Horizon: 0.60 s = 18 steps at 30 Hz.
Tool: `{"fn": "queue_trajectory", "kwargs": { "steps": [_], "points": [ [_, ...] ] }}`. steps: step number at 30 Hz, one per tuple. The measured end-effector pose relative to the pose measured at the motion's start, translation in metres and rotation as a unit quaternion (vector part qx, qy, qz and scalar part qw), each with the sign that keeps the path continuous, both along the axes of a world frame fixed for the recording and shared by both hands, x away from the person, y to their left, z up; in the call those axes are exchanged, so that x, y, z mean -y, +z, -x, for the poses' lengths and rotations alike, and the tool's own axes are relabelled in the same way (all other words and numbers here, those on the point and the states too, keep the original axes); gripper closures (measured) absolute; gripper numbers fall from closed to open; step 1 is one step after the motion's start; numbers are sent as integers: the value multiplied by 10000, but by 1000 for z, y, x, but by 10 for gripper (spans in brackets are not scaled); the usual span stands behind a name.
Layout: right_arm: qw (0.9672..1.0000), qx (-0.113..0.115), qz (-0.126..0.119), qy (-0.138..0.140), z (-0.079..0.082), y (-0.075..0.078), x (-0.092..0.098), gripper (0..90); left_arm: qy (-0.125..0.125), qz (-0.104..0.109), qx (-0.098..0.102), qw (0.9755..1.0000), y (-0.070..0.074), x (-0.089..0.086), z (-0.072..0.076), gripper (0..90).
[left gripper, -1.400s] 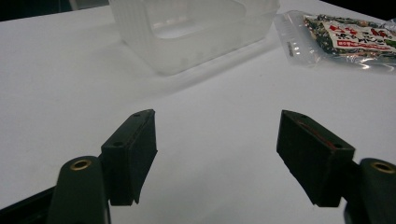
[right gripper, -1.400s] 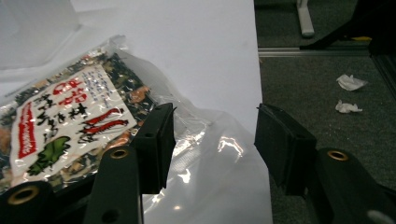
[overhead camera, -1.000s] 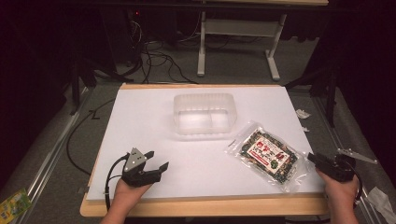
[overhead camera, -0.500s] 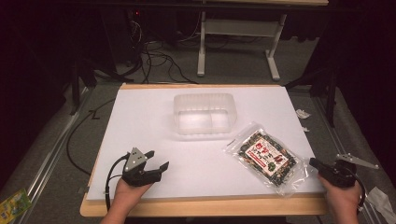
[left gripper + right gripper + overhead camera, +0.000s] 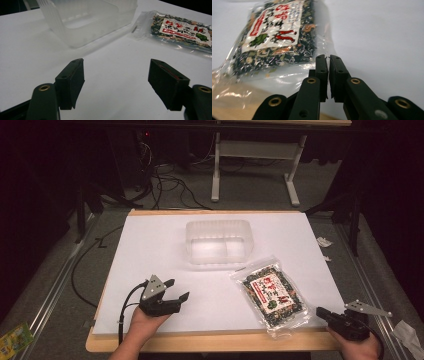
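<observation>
A clear bag of dark dried mix with a red and white label (image 5: 270, 290) lies on the white table top at the front right, one corner hanging over the front edge. My right gripper (image 5: 320, 311) is shut, its tips at the bag's clear right edge (image 5: 274, 32). Seen in the right gripper view, the right gripper (image 5: 328, 58) has its jaws together; whether film is pinched between them I cannot tell. My left gripper (image 5: 178, 289) rests open at the front left, nothing between its jaws (image 5: 116, 75). A clear plastic container (image 5: 218, 242) stands empty mid-table.
The white sheet (image 5: 150, 250) covers a wooden table whose front edge (image 5: 200, 342) is close to both hands. Cables and a table frame (image 5: 255, 155) lie on the floor behind. In the left gripper view the container (image 5: 87, 20) and the bag (image 5: 180, 28) lie ahead.
My right gripper has moved left to the bag's edge. The bag has shifted slightly left and toward the front edge. The left gripper has stayed still.
</observation>
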State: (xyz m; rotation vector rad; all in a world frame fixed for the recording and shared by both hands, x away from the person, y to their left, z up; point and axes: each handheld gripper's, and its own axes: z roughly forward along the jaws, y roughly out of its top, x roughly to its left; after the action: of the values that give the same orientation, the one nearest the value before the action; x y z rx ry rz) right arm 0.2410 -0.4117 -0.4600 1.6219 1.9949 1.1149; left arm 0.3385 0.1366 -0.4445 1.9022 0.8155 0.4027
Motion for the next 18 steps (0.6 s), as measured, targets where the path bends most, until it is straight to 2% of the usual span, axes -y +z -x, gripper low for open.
{"fn": "queue_trajectory", "kwargs": {
  "steps": [5,8,14,16,18],
  "points": [
    [9990,-75,-35,442,6,1,-25,874,-10,-15,-4,10000,1,1,1,296],
    [9969,-97,0,779,8,2,-43,873,-3,-10,3,10000,1,1,1,296],
    [9896,-110,55,1434,8,3,-87,861,11,-11,-4,10000,0,0,1,296],
    [9870,-50,128,1600,7,4,-98,816,27,-18,5,10000,1,0,2,296],
    [9869,136,7,1607,8,8,-99,795,32,-16,4,10000,1,-1,2,296]
  ]
}}
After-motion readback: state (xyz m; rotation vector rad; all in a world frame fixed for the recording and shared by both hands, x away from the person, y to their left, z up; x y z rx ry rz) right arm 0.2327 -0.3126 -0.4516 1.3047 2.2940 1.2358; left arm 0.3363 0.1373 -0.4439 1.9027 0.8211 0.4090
